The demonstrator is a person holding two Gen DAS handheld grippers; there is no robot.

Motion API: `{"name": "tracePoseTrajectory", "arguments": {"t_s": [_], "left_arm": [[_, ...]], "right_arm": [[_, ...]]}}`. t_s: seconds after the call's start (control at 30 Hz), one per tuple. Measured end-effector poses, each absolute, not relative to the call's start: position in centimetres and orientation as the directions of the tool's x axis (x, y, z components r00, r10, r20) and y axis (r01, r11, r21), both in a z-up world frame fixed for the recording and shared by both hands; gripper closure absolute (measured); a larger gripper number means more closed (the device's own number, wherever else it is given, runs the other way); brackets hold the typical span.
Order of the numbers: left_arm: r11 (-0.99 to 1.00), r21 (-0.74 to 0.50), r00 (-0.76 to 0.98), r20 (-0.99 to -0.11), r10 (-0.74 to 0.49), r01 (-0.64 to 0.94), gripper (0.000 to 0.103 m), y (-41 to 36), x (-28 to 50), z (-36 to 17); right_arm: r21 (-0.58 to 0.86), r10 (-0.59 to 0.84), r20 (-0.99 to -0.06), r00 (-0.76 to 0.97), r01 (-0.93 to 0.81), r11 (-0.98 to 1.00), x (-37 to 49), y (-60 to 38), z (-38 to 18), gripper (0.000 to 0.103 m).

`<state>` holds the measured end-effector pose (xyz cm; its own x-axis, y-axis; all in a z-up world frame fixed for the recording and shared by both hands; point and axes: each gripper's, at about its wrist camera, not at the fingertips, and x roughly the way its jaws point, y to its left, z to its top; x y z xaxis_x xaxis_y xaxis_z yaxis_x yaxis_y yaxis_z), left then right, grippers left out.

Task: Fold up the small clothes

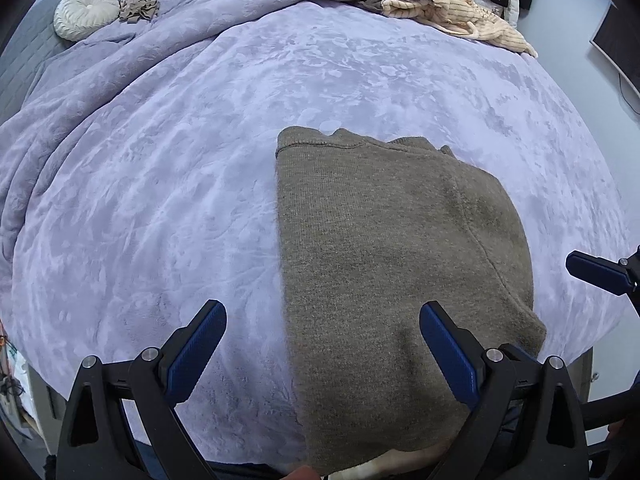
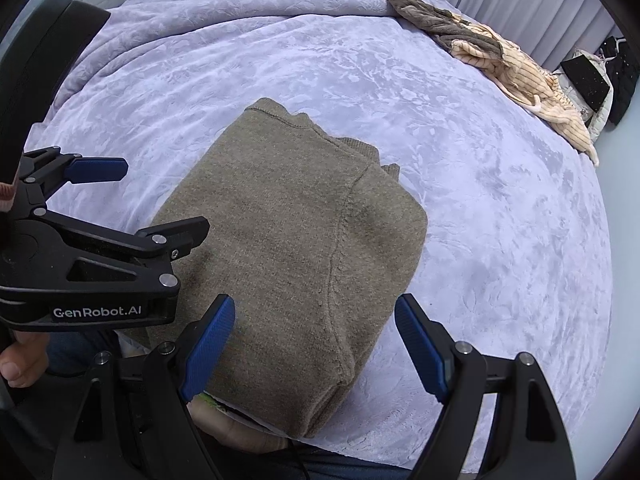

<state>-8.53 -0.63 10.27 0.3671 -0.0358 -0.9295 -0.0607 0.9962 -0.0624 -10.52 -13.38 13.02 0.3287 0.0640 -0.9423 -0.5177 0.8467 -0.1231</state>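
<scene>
A folded olive-brown knit garment (image 1: 384, 264) lies flat on the lavender bed cover (image 1: 180, 160), near the front edge. My left gripper (image 1: 320, 320) is open and empty, hovering over the garment's near left edge. My right gripper (image 2: 316, 312) is open and empty over the garment's (image 2: 288, 232) near right corner. The left gripper also shows in the right wrist view (image 2: 160, 196) at the garment's left side. One blue finger of the right gripper shows in the left wrist view (image 1: 596, 272) at the far right.
A heap of brown and cream striped clothes (image 1: 420, 0) lies at the bed's far right edge, also in the right wrist view (image 2: 508, 60). A round white cushion (image 1: 86, 10) and a crumpled tan piece (image 1: 140, 8) sit at the far left.
</scene>
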Motion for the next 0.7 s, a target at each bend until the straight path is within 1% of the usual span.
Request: {"name": "tracePoseTrajectory", "arguments": {"t_s": [0.4, 0.7], "left_arm": [[0.992, -0.102, 0.380, -0.923, -0.064, -0.079, 0.005, 1.3, -9.0, 10.3], [0.992, -0.096, 0.387, -0.920, -0.058, -0.081, 0.005, 1.1, -9.4, 10.6]], "right_arm": [[-0.163, 0.029, -0.941, 0.336, -0.526, 0.835, -10.6, -11.6, 13.4, 0.018], [-0.166, 0.037, -0.936, 0.349, -0.535, 0.828, -11.1, -11.3, 13.8, 0.018]]}}
